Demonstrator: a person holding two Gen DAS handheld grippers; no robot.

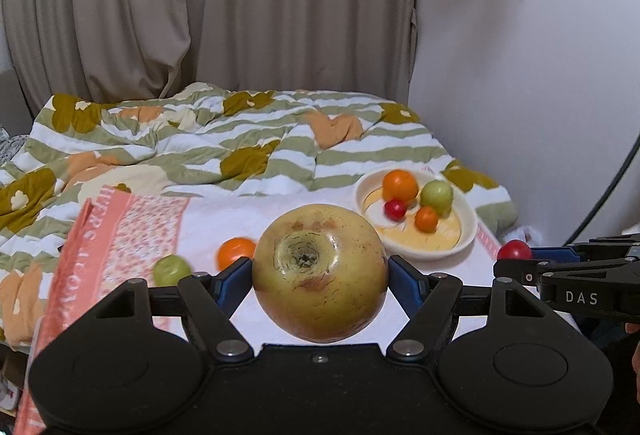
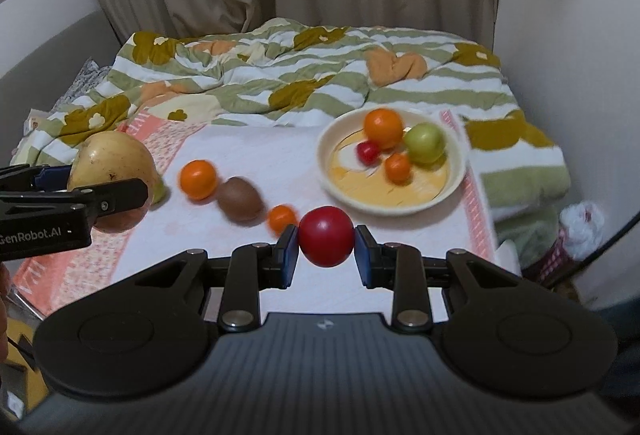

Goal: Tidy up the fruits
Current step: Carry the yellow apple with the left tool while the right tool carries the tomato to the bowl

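Yellow-green and russet-flecked, a large apple (image 1: 320,273) is pinched between the blue pads of the left gripper (image 1: 320,271), held clear above a white cloth with pink patterned borders (image 2: 248,151) spread over a bed. The right gripper (image 2: 326,249) is pressed tight on a small red fruit (image 2: 326,241), also lifted off the cloth. Each gripper shows at the edge of the other's view, side by side.

Further back on the cloth, toward the right, sits a cream plate (image 2: 452,179) holding 4 fruits — a large orange one (image 2: 383,128), a green one (image 2: 425,143), a small red one (image 2: 368,151) and a small orange one (image 2: 398,167), bunched close together.

Loose on the cloth lie an orange fruit (image 2: 198,179), a brown kiwi (image 2: 240,199) just beside it, and a smaller orange fruit (image 2: 281,218) near the kiwi. The left wrist view also shows a small green fruit (image 1: 171,269) on the cloth.

A rumpled quilt (image 1: 248,139) in green stripes with mustard flowers lies behind — beige curtains (image 1: 200,3) hang beyond it.
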